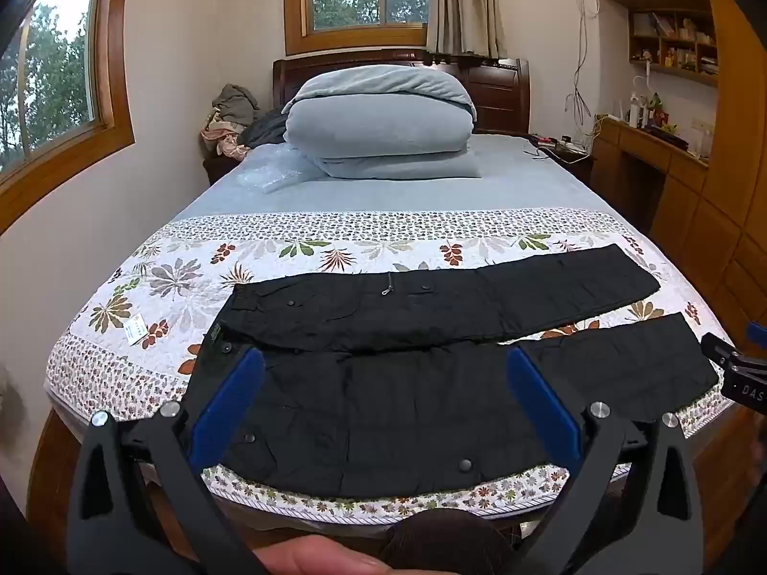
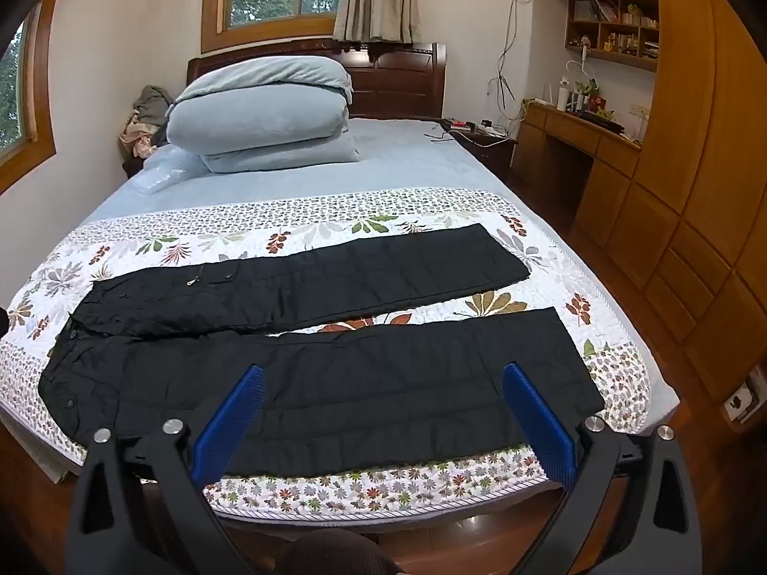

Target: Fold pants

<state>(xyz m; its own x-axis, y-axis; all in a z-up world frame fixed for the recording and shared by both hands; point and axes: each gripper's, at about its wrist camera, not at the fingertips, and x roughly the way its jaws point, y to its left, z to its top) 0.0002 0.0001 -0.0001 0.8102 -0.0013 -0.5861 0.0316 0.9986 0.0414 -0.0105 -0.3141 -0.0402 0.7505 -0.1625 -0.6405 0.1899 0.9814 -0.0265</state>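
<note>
Our left gripper (image 1: 383, 383) and right gripper (image 2: 383, 397) hover, jaws wide and empty. Black pants (image 2: 335, 373) lie flat below us on the bed (image 2: 383, 484).

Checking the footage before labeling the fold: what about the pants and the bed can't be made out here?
- Pants: near edge partly behind the left gripper; in the right wrist view, behind the right gripper.
- White tag on the quilt: print too small.
- Shelf items: too small, fisheye-warped.
</note>
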